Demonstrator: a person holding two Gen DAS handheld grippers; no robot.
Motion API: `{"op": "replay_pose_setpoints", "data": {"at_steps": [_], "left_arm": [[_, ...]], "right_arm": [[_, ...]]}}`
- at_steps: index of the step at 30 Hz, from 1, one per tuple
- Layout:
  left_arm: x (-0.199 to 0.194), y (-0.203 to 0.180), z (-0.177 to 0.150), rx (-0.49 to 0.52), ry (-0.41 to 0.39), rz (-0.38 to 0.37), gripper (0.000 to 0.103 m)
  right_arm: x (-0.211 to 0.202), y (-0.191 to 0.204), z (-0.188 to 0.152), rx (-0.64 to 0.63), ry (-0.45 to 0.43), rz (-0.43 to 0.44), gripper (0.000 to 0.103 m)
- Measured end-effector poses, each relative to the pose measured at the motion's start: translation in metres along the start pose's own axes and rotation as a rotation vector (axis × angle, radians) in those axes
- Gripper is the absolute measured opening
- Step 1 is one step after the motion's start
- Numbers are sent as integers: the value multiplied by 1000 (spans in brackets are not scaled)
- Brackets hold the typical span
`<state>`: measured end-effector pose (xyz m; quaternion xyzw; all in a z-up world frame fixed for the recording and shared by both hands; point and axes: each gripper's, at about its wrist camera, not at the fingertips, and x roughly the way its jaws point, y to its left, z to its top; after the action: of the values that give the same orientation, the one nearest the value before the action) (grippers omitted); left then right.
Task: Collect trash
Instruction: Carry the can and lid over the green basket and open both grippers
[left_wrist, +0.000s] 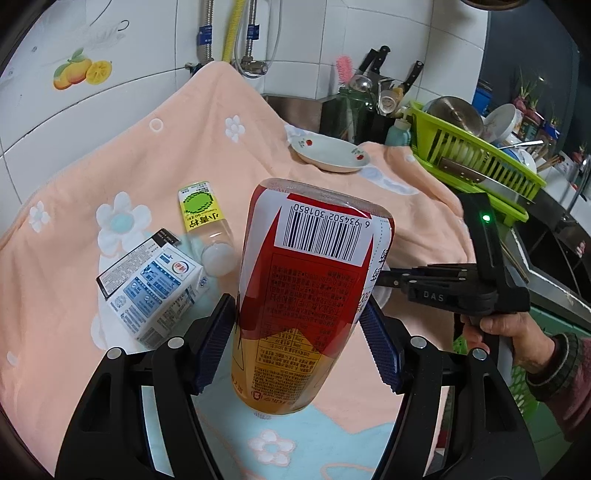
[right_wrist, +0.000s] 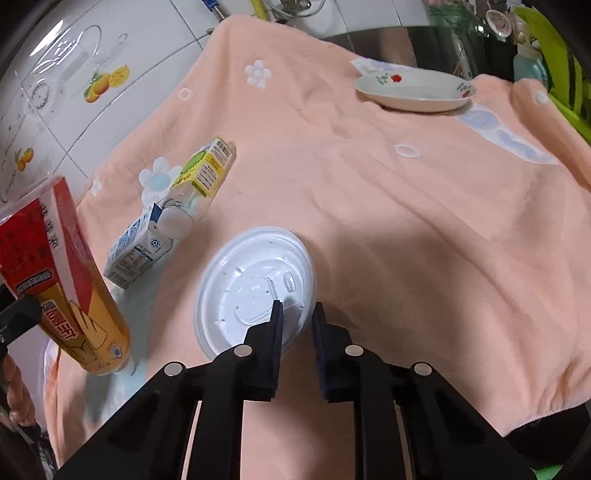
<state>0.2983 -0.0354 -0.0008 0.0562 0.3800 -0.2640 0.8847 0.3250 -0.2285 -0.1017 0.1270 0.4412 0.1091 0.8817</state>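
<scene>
Right now the left hand-held gripper (left_wrist: 299, 332) pinches a tall red-and-amber labelled plastic drink bottle (left_wrist: 310, 291) between its blue pads, holding it tilted above the peach flower-patterned towel (right_wrist: 406, 221) that covers the desk. The right hand-held gripper (right_wrist: 297, 325) has its jaws drawn in narrow around the near rim of a round white plastic cup lid (right_wrist: 255, 291) lying flat on the towel; whether the pads truly bite the rim I cannot tell. Two more pieces of trash lie together on the towel to the left of the lid: a small blue-and-white milk carton (left_wrist: 151, 291) on its side and a clear little bottle with a yellow-green label (left_wrist: 207, 229), its white cap touching the carton. A white ceramic dish with red flower prints (right_wrist: 417, 90) sits at the far edge, well apart. Judging by this, the lid is the weak point: it is thin, flat and slippery, so a shallow grip on its edge may let it flex and slip out when lifted, or drag the soft towel up with it. The tilted bottle could also slide down between the pads if the left grip loosens
</scene>
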Motion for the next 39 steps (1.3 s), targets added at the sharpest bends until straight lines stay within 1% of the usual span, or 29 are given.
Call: {"op": "replay_pose_setpoints", "data": {"at_steps": [2,8,12,16,17,21,26,29,33,36,39], "left_arm": [[-1,-4,-1,-2,1,-7,67],[-7,-24,0,10,-8,-33,67],[-10,-40,0,0,-9,-81,67],[-14,-62,-1,1,-4,-132,67],[-16,-68,-1,4,-6,-148,67],[-22,-100,-2,25,-18,-207,67],[-23,-145,-9,59,-15,-286,67],[-22,-170,-17,70,-8,-334,67],[-16,-203,-30,80,12,-408,67],[-7,-220,-40,74,33,-447,67],[5,-233,-50,66,64,-470,67]], "right_arm": [[-10,0,-2,-7,-23,1,7],[-47,2,-10,-68,-69,-50,6],[-75,-4,-22,-85,-96,-72,6],[-115,-13,-40,-101,-128,-97,6],[-115,-13,-40,-101,-128,-97,6],[-152,-28,-69,-133,-133,-171,6],[-186,-57,-113,-156,-90,-281,6],[-197,-76,-146,-176,-36,-364,6],[-193,-99,-181,-170,67,-417,6],[-186,-112,-203,-176,120,-460,6],[-179,-122,-219,-150,166,-467,6]]}}
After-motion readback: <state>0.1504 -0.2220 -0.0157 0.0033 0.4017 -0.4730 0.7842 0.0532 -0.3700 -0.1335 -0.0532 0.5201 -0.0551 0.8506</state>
